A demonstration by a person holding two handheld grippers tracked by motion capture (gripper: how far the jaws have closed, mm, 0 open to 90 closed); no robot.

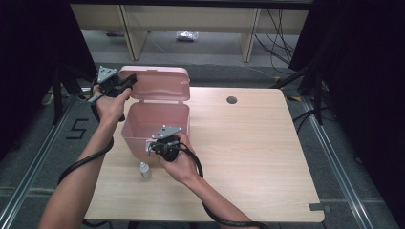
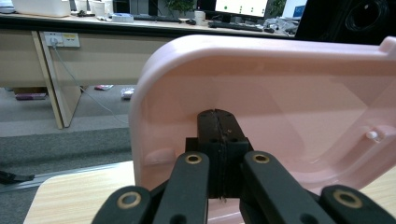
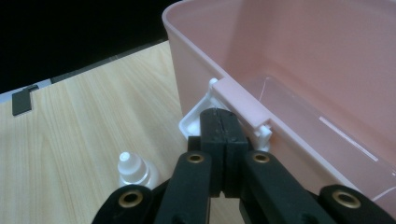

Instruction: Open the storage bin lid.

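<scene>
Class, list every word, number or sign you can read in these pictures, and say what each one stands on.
"5": black tape figure on the grey floor, left of the table.
Yellow sticker by the wall socket: too small to read.
Monitor screen: blurred.
Pink box, dropper bottle: no lettering readable.

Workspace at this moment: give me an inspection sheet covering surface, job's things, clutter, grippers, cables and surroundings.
Surface: light wooden table with a round hole.
Job's things: pink box, empty, its lid raised upright; white latch on the front wall.
Clutter: small dropper bottle upright in front of the box.
Grippers: left gripper shut, tips against the lid's edge; right gripper shut, tips at the latch.
Cables: a black cable trails from each gripper.
Surroundings: grey floor, desks behind, black curtains at the sides.
</scene>
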